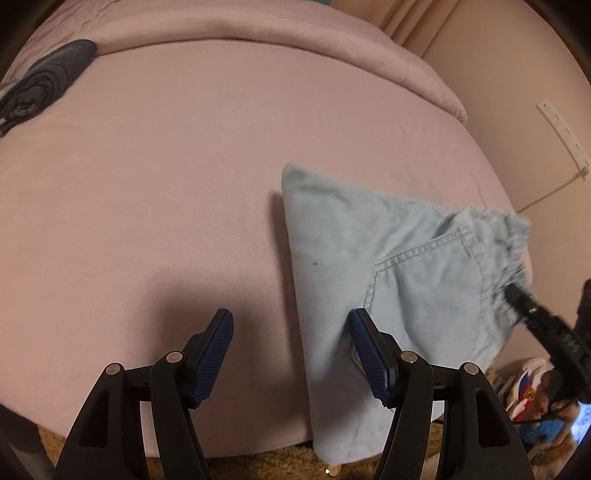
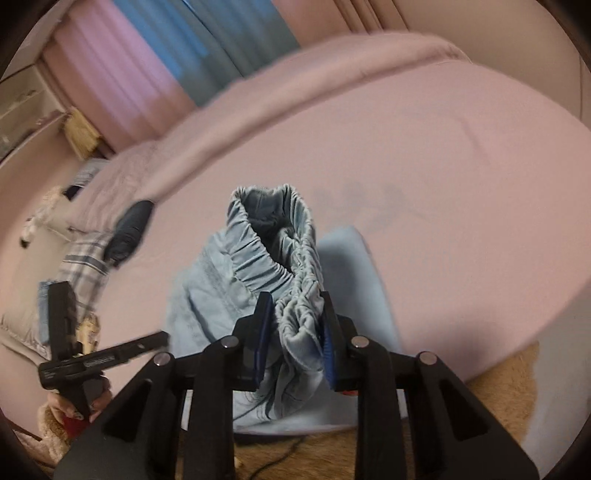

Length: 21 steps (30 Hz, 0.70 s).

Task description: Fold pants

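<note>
Light blue pants (image 1: 373, 266) lie partly folded at the near right edge of a pink bed (image 1: 184, 184), the lower end hanging over the edge. My left gripper (image 1: 291, 354) is open and empty, its right finger beside the pants' left edge. My right gripper (image 2: 295, 332) is shut on the gathered elastic waistband (image 2: 273, 254) and holds it lifted above the bed (image 2: 443, 184). The right gripper also shows in the left wrist view (image 1: 517, 299) at the waistband. The left gripper shows in the right wrist view (image 2: 162, 338) at the left.
A dark folded garment (image 1: 48, 77) lies at the bed's far left, also in the right wrist view (image 2: 129, 225). A plaid cloth (image 2: 81, 262) lies near it. A rolled pink duvet (image 1: 258, 26) runs along the back. Tan carpet (image 2: 498, 391) lies below the bed edge.
</note>
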Each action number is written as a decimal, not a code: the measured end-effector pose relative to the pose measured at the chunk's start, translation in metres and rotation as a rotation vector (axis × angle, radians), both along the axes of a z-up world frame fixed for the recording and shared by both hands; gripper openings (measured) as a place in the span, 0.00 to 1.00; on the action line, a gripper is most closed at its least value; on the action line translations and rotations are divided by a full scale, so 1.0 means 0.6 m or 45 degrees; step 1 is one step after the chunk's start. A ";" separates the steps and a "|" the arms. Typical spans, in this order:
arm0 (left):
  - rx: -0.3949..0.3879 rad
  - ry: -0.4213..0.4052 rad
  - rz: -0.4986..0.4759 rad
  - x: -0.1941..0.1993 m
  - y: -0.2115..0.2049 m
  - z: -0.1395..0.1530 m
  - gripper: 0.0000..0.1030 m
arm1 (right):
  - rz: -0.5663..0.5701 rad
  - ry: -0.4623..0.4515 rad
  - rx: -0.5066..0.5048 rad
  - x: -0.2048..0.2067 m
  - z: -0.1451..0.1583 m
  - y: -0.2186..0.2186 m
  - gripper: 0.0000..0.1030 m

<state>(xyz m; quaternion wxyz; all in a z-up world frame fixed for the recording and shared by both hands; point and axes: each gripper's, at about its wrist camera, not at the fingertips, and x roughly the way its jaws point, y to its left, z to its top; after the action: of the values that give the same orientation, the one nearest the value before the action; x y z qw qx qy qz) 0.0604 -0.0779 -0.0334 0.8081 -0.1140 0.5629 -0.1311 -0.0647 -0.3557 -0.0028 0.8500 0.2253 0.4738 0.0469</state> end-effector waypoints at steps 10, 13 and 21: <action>-0.010 0.043 0.005 0.020 0.005 -0.022 0.63 | -0.094 0.038 -0.111 -0.024 0.005 -0.035 0.53; -0.026 0.060 0.007 0.021 0.011 -0.019 0.63 | -0.039 -0.017 -0.099 -0.025 0.036 -0.027 0.54; -0.046 -0.041 0.030 0.049 0.049 0.021 0.63 | 0.128 0.093 -0.316 0.016 -0.029 0.053 0.55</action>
<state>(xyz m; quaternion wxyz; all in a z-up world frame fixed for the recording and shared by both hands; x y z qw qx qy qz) 0.0899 -0.0483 -0.0207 0.8163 -0.1331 0.5460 -0.1337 -0.0552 -0.3241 -0.0200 0.8501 0.0962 0.5173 0.0221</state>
